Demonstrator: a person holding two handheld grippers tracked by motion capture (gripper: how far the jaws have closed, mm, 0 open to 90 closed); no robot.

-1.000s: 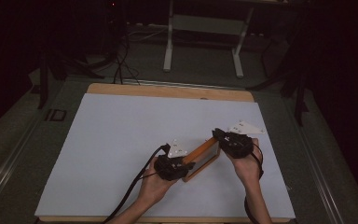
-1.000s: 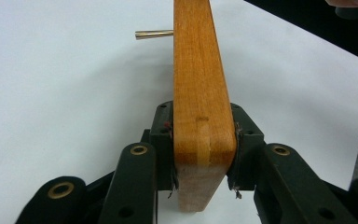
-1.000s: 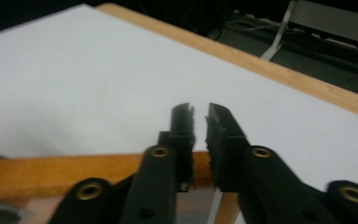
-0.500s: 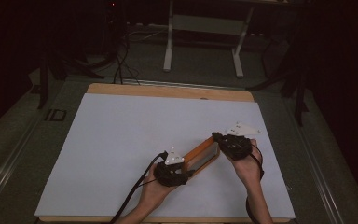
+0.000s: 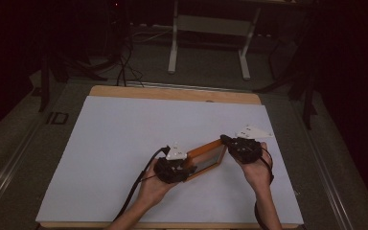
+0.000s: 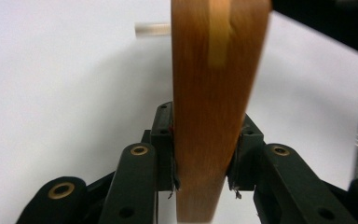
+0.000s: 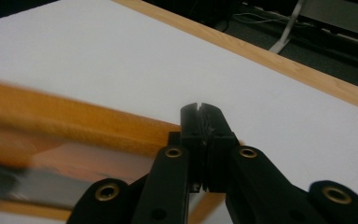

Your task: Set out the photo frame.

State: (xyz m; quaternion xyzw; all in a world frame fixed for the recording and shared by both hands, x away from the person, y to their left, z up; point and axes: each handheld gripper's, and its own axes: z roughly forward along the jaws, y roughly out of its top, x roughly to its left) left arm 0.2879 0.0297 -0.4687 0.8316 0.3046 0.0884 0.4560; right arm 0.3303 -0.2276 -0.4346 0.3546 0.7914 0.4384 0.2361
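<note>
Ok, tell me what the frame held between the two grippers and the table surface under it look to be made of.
Frame: probably wood, an orange-brown border with faint grain streaks and a smooth, slightly glossy finish in the left gripper view; its grey centre panel may be glass, unclear. Table: a matte white sheet or top, plain and without glare, over a light wooden-looking edge at the far side.

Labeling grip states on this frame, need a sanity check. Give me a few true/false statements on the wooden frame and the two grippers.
1. The left gripper is clamped across a side of the wooden frame. True.
2. The right gripper stands wide open. False: its jaws are shut together at the frame's corner.
3. The frame lies alone, far from both hands. False: it sits between the two grippers.
4. The white table top has a wooden edge. True.
</note>
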